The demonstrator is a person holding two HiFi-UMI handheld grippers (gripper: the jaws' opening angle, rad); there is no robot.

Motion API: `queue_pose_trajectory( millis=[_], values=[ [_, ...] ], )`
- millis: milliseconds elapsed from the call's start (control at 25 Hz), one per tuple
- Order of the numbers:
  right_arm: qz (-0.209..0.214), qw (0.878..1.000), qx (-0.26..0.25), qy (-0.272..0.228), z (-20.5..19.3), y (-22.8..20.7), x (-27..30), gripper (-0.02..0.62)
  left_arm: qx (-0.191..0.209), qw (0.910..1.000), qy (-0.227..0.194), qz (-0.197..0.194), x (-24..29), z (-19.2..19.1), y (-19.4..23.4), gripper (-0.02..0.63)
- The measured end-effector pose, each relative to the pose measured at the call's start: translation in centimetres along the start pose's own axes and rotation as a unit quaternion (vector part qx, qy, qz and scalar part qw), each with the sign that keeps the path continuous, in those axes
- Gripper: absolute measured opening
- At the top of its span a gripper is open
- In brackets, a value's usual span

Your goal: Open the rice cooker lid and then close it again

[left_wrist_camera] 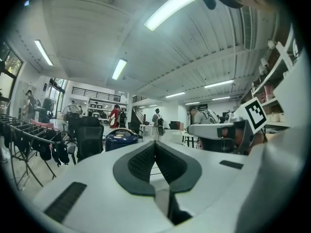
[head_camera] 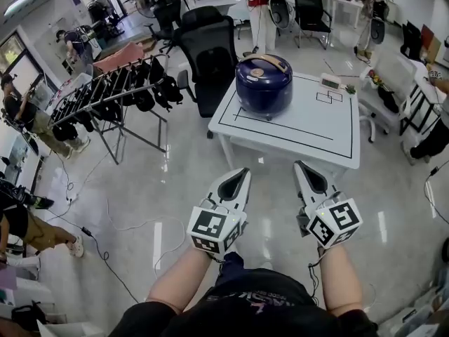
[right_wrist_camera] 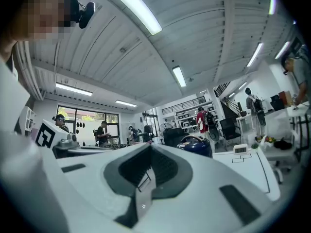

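A dark blue rice cooker (head_camera: 264, 83) with a tan handle stands lid-down on the white table (head_camera: 316, 128), near its far left corner. It also shows small in the left gripper view as the rice cooker (left_wrist_camera: 120, 139) and in the right gripper view as the rice cooker (right_wrist_camera: 197, 144). My left gripper (head_camera: 243, 175) and right gripper (head_camera: 299, 167) hover level over the floor in front of the table, well short of the cooker. Both are shut with nothing between the jaws.
A black office chair (head_camera: 212, 58) stands behind the table's left side. A clothes rack (head_camera: 112, 93) with dark bags is at the left. A small white clock (head_camera: 330, 82) sits on the table's far edge. Cables (head_camera: 105, 248) trail over the floor. People stand around the room.
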State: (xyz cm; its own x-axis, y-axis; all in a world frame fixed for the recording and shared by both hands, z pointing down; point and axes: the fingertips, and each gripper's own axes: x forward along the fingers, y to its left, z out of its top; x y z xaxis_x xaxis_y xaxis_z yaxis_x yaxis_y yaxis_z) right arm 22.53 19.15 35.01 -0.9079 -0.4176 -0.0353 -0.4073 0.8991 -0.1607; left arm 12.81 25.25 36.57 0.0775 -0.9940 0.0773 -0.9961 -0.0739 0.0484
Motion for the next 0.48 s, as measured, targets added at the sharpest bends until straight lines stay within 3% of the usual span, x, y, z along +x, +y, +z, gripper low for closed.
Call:
queue_pose_trajectory(
  millis=[280, 400, 480],
  values=[
    [0.006, 1.0, 0.004, 0.003, -0.6, 0.6, 2.8, 0.002, 0.0, 1.0, 0.0, 0.006, 0.3, -0.1, 2.9, 0.024],
    [0.009, 1.0, 0.007, -0.006, -0.4, 0.6, 4.7, 0.015, 0.002, 1.0, 0.0, 0.002, 1.1, -0.1, 4.7, 0.112],
    [0.004, 1.0, 0.006, -0.016, 0.0, 0.4, 6.1, 0.084, 0.007, 1.0, 0.0, 0.0, 1.7, 0.1, 6.1, 0.232]
  ],
)
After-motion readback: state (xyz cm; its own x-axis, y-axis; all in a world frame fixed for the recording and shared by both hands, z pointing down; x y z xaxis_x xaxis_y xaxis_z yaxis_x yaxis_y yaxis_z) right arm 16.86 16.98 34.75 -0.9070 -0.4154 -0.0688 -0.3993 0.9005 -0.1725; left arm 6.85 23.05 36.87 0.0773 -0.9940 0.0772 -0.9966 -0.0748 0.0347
